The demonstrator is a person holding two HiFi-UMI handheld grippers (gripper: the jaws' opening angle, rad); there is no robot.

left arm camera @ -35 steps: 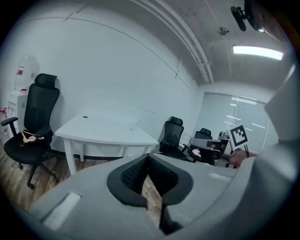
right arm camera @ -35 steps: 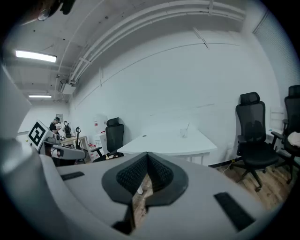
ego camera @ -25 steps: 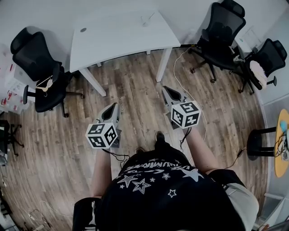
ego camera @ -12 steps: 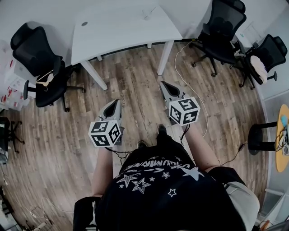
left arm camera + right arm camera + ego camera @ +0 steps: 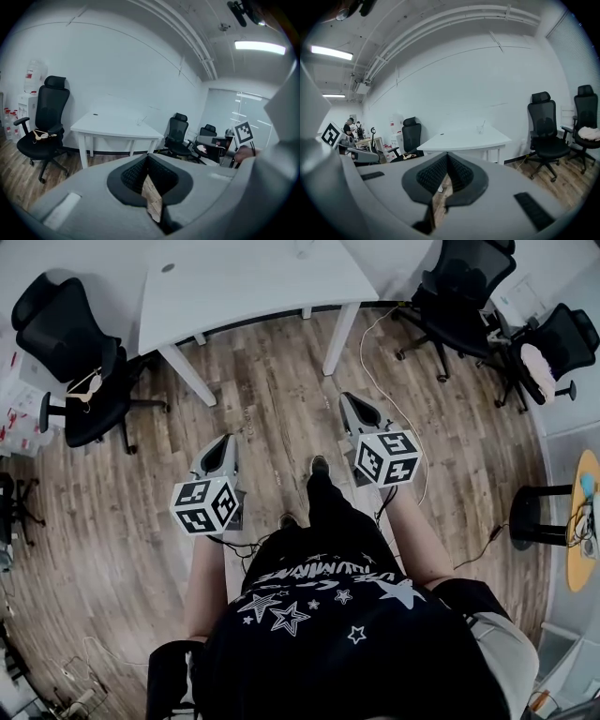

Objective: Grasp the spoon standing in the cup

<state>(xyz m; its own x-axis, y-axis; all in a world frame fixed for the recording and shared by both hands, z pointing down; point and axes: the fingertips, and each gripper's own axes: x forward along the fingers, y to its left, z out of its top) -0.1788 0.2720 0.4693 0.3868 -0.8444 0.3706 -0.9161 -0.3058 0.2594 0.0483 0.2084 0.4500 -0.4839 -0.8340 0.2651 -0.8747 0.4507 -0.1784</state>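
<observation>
A clear cup (image 5: 139, 122) with a thin spoon standing in it sits on the far part of a white table (image 5: 117, 131). The right gripper view also shows the cup (image 5: 480, 128) on the table (image 5: 468, 138). Both grippers hang over the wooden floor, well short of the table (image 5: 244, 292). My left gripper (image 5: 223, 448) points toward the table with its jaws shut on nothing. My right gripper (image 5: 349, 403) is likewise shut and empty. In their own views the left gripper (image 5: 147, 157) and right gripper (image 5: 447, 156) show pads meeting at the tips.
Black office chairs stand at the table's left (image 5: 70, 362) and right (image 5: 464, 296), with another at the far right (image 5: 553, 357). A pale cable (image 5: 398, 418) runs across the floor right of the right gripper. A black stool (image 5: 530, 517) stands at the right.
The person's foot has stepped forward between the grippers. The table has slid toward the top of the head view. Both grippers stay shut and keep pointing at the table.
</observation>
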